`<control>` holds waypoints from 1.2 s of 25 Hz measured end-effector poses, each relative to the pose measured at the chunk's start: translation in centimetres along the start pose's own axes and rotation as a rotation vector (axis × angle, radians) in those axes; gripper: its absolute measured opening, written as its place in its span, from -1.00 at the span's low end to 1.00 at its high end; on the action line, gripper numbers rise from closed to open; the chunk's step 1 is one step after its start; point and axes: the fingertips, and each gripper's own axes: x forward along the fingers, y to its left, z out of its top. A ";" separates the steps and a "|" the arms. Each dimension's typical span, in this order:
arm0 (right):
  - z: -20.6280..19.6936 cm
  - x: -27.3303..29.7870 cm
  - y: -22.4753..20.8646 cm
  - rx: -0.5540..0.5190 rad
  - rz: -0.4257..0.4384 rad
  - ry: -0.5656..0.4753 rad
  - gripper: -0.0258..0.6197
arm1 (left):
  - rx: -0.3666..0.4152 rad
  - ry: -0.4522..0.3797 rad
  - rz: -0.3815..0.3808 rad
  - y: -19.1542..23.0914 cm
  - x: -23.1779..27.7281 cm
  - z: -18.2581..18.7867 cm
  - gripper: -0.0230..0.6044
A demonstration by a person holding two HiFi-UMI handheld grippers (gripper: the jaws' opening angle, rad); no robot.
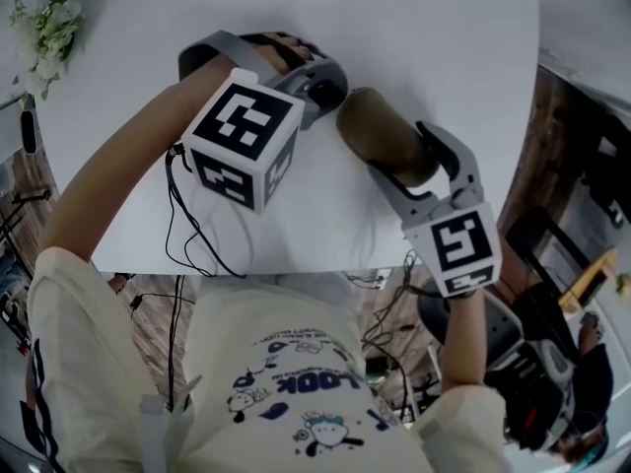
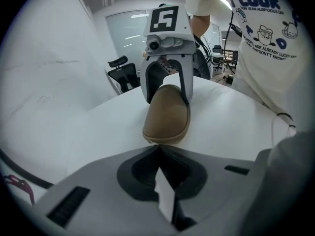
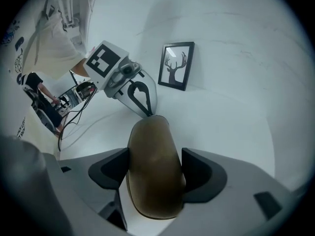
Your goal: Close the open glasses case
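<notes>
Work is on a big white table (image 1: 444,37). On it lies a brown oval glasses case (image 1: 380,131), long and round on top like a little loaf. Its lid is down on its bottom half. I see only a thin line around the edge, so I think it is shut all the way, but the line is tiny and I can't be sure.

My right gripper (image 3: 155,168) is closed on the case. Its two dark pads (image 3: 110,168) sit tight on the long sides of the case, one on each side, at the end nearest me. The case fills the whole gap between them.

My left gripper (image 2: 157,147) is at the far end of the case. Its two jaws are pressed together and nothing is between them. Their joined tip is right at that end of the case, low down by the table top.

Each tool has a white cube with black square marks. The big cube (image 1: 242,144) is left of the case, and the small cube (image 1: 461,249) is on the near side of the case, past the table edge.

Thin black cables (image 1: 187,225) hang down to the left of the case. White flowers (image 1: 44,28) are far off to the left of the case. Behind the case, a black-framed picture of deer antlers (image 3: 177,65) leans on the white wall.
</notes>
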 end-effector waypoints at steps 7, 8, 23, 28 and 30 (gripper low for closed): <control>-0.1 -0.1 -0.3 0.075 -0.009 -0.013 0.07 | -0.112 -0.028 -0.022 -4.4 -0.8 1.2 -0.94; -0.1 0.0 -0.1 0.091 -0.013 -0.017 0.07 | -0.137 -0.032 -0.013 -5.0 -0.8 1.6 -0.94; 0.6 1.9 1.9 0.461 -0.166 0.010 0.08 | -0.436 -0.117 0.069 -10.3 0.0 4.7 -0.94; -0.5 1.4 2.0 0.681 -0.145 0.003 0.08 | -0.438 -0.133 0.082 -13.4 1.6 9.0 -0.93; -0.6 1.4 1.9 0.732 -0.149 0.017 0.08 | -0.476 -0.133 0.100 -14.0 2.3 9.7 -0.93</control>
